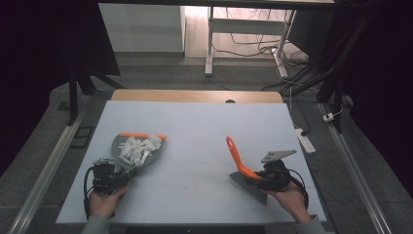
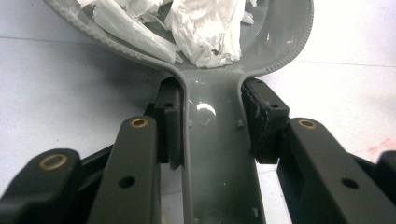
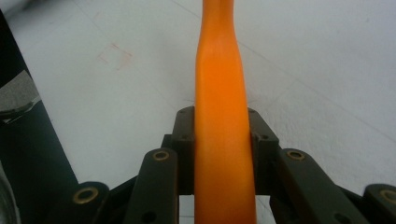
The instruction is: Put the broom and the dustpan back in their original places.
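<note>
Bench (image 1: 195, 117): white top, wooden strip along far edge. White power strip (image 1: 305, 138) on grey floor to its right. White desk frame (image 1: 210, 44) beyond, loose cables (image 1: 253, 48) beneath; possibly a white panel (image 1: 141, 27) at far left.

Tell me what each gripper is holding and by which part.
The left gripper is shut on the grey dustpan by its handle; paper scraps lie in the pan. The right gripper is shut on the brush by its orange handle.
</note>
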Action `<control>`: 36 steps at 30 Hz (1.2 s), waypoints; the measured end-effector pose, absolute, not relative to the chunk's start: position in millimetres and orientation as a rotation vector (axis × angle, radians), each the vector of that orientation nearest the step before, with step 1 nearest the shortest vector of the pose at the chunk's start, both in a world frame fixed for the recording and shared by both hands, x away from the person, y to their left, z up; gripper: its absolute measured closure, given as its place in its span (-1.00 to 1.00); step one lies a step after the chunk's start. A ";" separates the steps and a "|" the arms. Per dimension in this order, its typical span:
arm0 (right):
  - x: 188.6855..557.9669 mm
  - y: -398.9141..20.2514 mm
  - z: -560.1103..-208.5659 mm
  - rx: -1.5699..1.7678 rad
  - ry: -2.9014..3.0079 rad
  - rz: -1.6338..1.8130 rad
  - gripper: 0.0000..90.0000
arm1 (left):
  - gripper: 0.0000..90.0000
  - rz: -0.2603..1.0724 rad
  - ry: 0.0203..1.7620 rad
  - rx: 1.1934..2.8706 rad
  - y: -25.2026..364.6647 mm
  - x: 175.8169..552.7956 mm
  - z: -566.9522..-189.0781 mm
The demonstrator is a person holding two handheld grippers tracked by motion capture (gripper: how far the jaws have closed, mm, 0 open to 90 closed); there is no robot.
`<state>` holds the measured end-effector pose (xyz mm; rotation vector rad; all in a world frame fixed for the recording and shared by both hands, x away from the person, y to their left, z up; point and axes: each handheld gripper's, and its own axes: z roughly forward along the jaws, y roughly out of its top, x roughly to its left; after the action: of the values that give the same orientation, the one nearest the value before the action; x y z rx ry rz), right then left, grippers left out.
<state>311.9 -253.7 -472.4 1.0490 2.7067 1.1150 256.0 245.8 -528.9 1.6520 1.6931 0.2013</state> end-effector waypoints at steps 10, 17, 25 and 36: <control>333.9 -263.7 -484.4 1.153 2.728 1.067 0.54 | 0.37 0.205 1.739 1.649 247.2 260.6 -536.4; 345.7 -270.8 -493.1 1.181 2.719 1.009 0.34 | 0.36 0.213 1.735 1.656 246.0 260.5 -537.5; 348.8 -272.5 -499.5 1.190 2.712 0.949 0.13 | 0.12 0.206 1.721 1.684 243.8 260.2 -538.3; 347.7 -272.7 -502.7 1.209 2.642 0.830 -0.22 | -0.31 0.256 1.671 1.724 244.8 254.4 -530.4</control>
<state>347.7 -272.7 -502.7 1.2086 2.6424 0.8296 254.4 244.8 -530.4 1.7242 1.6710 0.2559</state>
